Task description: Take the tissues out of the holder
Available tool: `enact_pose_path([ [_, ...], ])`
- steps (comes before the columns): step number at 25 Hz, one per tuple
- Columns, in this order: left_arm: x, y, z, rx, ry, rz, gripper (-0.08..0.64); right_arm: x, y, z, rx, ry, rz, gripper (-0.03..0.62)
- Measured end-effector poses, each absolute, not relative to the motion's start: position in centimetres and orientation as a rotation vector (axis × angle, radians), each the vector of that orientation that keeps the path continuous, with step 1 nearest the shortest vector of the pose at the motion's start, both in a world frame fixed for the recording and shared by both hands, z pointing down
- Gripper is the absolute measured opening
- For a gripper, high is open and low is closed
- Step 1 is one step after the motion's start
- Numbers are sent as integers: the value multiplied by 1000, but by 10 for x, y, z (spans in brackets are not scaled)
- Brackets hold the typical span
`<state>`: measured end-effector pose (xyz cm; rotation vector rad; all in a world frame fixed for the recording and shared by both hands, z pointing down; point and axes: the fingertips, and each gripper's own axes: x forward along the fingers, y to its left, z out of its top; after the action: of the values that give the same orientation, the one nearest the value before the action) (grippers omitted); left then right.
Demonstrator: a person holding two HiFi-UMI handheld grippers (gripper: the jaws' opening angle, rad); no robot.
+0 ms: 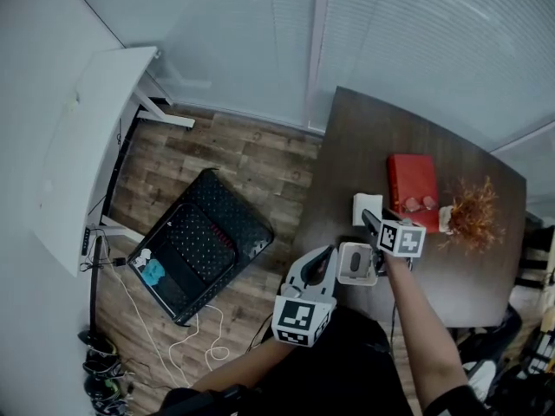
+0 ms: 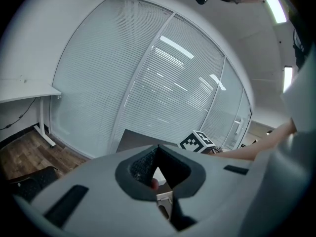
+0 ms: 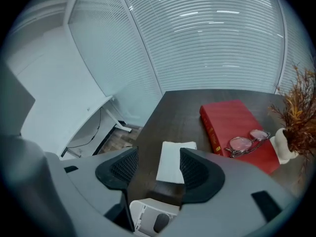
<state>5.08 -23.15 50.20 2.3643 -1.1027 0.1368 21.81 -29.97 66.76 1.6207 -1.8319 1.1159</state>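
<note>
Right gripper (image 3: 159, 153): jaws wide, nothing between them. Holder (image 3: 150, 220) lies directly beneath, at the bench's (image 3: 197, 112) near edge. The tissues (image 3: 174, 162) lie flat beyond it, apart. Left gripper (image 2: 158, 149): jaws seemingly closed, empty. Recommend lifting straight clear with jaws wide, leaving the tissues undisturbed.

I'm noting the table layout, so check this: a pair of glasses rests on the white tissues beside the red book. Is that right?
Not quite. The glasses rest on the red book, not on the white tissues, which lie beside it on the table with nothing on them. The right gripper view shows this plainly.
</note>
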Motion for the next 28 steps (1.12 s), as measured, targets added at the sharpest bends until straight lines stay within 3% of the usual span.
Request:
enact_pose_path([
  [12,63,-201,496,2438,-1015,143,-3,203,-264,583,1764,-2028,924,265],
  [22,86,-165,445,2518,-1141,115,-3,215,-189,502,1809,-2262,831,264],
  [25,95,-151,439,2511,-1149,93,-3,229,-160,480,1858,-2298,782,215],
  [28,108,-138,435,2525,-1152,87,-3,249,-134,462,1913,-2348,737,102],
])
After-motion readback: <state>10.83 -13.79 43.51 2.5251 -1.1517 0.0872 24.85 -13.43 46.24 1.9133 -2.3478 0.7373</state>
